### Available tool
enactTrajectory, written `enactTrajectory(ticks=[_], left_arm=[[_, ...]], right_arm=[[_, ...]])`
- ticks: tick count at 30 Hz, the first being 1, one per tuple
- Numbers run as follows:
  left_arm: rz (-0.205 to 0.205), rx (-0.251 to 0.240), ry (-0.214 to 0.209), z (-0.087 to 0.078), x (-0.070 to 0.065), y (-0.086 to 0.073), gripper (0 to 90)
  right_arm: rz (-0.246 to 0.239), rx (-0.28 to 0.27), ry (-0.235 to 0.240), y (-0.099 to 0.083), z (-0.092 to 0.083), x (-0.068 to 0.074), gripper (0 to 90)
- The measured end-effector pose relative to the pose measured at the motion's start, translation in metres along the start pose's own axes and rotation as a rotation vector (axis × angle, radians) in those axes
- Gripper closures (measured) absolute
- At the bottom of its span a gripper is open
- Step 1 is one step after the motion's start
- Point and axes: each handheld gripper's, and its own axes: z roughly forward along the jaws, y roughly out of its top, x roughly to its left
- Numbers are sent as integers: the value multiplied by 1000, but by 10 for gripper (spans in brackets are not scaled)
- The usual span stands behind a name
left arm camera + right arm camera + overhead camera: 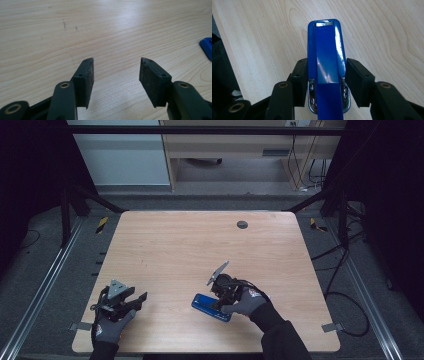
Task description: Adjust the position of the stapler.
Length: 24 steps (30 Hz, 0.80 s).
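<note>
one blue stapler (327, 70) between right hand-held gripper (325, 75) jaws

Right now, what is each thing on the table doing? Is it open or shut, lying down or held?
Stapler: blue, shut, lying flat on the table, between the right jaws.
Right gripper: jaws around the stapler's sides; the left pad looks to touch it, with a thin gap at the right pad, so not clamped.
Left gripper: jaws open, nothing between them, low over bare wood.
Table: wooden, with a small round hole near its far edge.
</note>
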Motion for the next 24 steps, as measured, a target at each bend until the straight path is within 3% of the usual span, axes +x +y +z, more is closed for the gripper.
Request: enactTrajectory(ticks=[10,24], left_arm=[[10,8,-3,0,0,0,455],[10,12,-5,1,0,0,455]], right_arm=[[-3,45,-4,1,16,0,578],[-19,60,-15,-1,28,0,640]])
